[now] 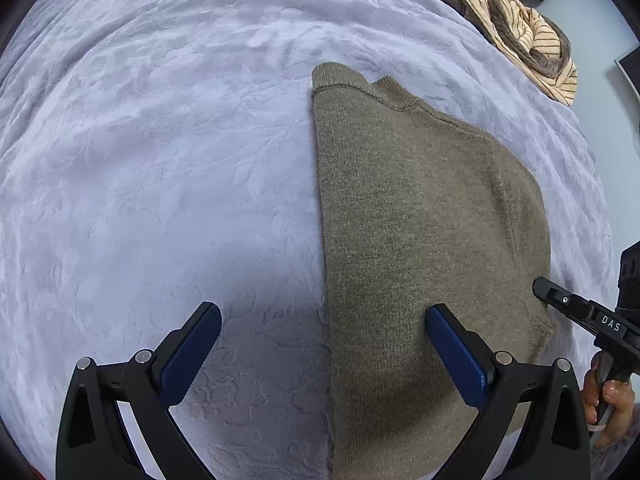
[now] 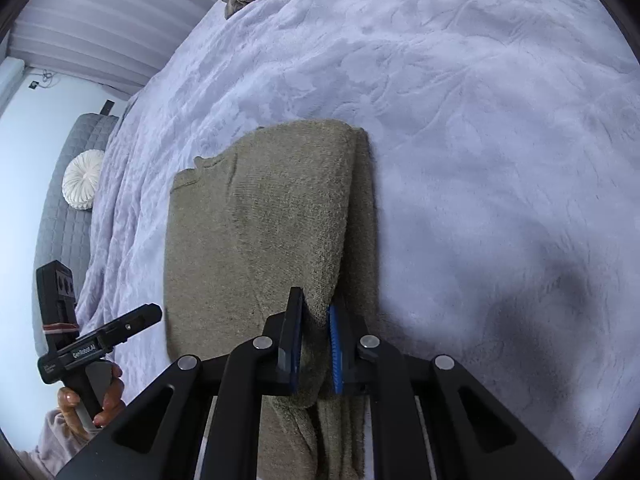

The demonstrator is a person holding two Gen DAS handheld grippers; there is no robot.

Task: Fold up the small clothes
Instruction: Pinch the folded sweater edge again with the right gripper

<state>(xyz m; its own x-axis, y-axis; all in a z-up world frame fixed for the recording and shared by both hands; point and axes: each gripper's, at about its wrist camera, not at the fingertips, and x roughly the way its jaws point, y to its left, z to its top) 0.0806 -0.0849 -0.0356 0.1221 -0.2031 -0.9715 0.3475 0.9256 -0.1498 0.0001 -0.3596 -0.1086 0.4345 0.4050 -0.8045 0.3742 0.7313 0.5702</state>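
Observation:
An olive-brown knit sweater [image 1: 420, 220] lies folded lengthwise on a lavender blanket [image 1: 160, 140], collar at the far end. My left gripper [image 1: 324, 314] hovers open over its near left edge, one blue pad over the blanket and the other over the knit. In the right wrist view the sweater [image 2: 260, 220] shows a doubled-over right edge. My right gripper [image 2: 315, 304] is shut on that edge near the hem, with the knit pinched between its pads. The right gripper's tip [image 1: 540, 284] shows at the sweater's right side. The left gripper [image 2: 154, 312] appears at lower left, held by a hand.
A pile of cream striped and brown clothes [image 1: 520, 32] lies at the far right corner of the bed. Left of the bed stands a grey quilted seat [image 2: 56, 240] with a round white cushion [image 2: 82, 180]. Blanket stretches wide on both sides of the sweater.

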